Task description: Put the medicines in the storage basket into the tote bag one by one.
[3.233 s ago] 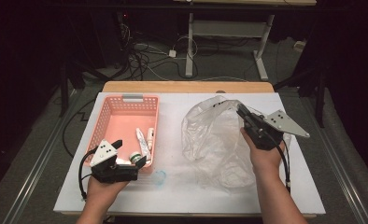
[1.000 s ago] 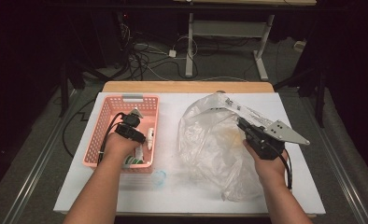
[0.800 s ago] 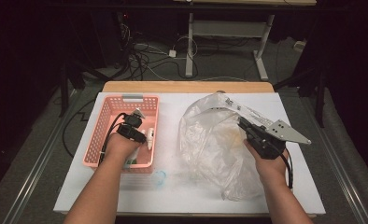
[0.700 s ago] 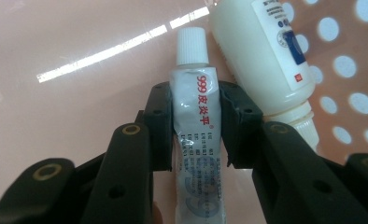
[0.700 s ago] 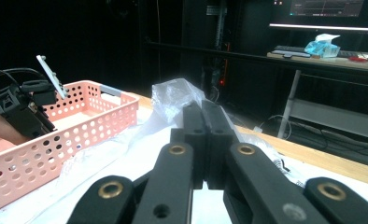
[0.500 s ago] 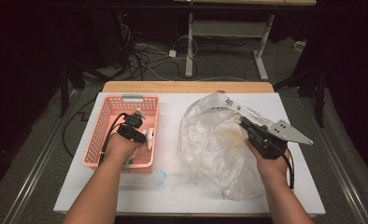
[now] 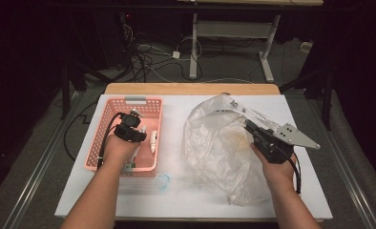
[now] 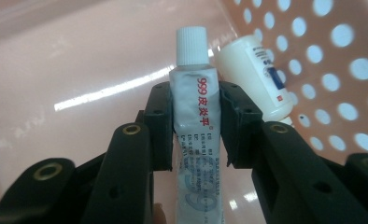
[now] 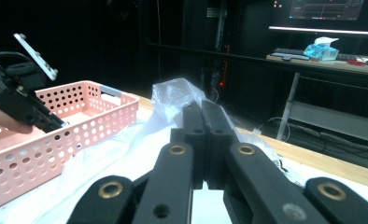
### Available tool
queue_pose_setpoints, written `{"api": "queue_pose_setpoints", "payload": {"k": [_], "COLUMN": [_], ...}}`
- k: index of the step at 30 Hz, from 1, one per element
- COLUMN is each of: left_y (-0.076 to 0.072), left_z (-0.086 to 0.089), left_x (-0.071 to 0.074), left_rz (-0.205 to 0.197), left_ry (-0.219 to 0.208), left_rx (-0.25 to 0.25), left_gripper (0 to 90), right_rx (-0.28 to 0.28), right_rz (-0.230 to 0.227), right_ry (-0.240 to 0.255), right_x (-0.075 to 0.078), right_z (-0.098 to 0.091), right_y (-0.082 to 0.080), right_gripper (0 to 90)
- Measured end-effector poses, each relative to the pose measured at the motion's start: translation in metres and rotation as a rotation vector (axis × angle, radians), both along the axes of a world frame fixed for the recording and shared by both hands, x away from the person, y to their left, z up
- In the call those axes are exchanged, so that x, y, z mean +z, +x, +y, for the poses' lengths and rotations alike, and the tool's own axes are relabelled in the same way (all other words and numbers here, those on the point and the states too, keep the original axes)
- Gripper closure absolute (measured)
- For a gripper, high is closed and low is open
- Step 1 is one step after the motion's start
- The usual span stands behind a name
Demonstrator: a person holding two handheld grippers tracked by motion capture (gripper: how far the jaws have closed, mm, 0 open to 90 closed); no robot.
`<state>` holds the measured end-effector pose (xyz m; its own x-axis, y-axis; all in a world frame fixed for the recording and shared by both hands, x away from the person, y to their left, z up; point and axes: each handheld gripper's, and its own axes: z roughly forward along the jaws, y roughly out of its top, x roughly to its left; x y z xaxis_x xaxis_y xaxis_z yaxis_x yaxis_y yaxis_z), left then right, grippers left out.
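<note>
My left gripper reaches down into the pink basket. In the left gripper view its jaws have just been closing and the pads now press on a white-capped tube with red print. A small white bottle lies beside the tube against the perforated basket wall. My right gripper is shut on the rim of the clear plastic bag and holds it up off the table. In the right gripper view the jaws meet, with bag film rising behind them.
A white tube-like item lies in the basket beside my left hand. A small clear bluish object sits on the white table in front of the basket. A wooden strip runs along the far edge, with cables on the floor beyond.
My left gripper came from the basket's near edge into the basket and its hand settled over the items. The right gripper kept the bag raised, nearly still.
</note>
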<state>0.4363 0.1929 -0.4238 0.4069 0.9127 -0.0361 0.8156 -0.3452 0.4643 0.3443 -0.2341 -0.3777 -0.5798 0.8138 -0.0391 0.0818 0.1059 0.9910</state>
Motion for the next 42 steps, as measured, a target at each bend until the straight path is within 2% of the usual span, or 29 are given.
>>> {"api": "queue_pose_setpoints", "payload": {"k": [4, 6, 14, 20, 25, 30, 37, 42], "left_y": [-0.009, -0.015, -0.037, -0.052, -0.063, -0.074, -0.086, -0.096], "left_z": [0.004, 0.007, 0.012, 0.012, 0.011, 0.013, 0.017, 0.015], "left_x": [0.006, 0.01, 0.02, 0.024, 0.024, 0.023, 0.02, 0.018], "left_rz": [-0.054, -0.093, -0.222, -0.298, -0.343, -0.394, -0.42, -0.438], "left_ry": [-0.031, -0.059, -0.117, -0.167, -0.193, -0.216, -0.247, -0.242], "left_rx": [-0.002, -0.004, -0.03, -0.042, -0.055, -0.044, -0.044, -0.06], "left_gripper": [66.0, 66.0, 66.0, 66.0, 66.0, 65.9, 65.9, 66.0], "right_rx": [0.004, 0.001, 0.003, 0.005, 0.011, 0.015, 0.013, 0.009], "right_rz": [-0.01, -0.011, -0.017, -0.018, -0.02, -0.023, -0.024, -0.025], "right_ry": [-0.013, -0.01, -0.016, -0.021, -0.021, -0.028, -0.027, -0.028], "right_x": [0.0, 0.001, 0.001, 0.001, 0.001, 0.001, 0.001, 0.001], "right_z": [0.001, 0.001, 0.002, 0.003, 0.004, 0.006, 0.006, 0.005], "right_y": [0.0, -0.001, -0.003, -0.004, -0.004, -0.005, -0.006, -0.007], "right_gripper": [90.0, 90.0, 90.0, 90.0, 90.0, 90.0, 90.0, 90.0]}}
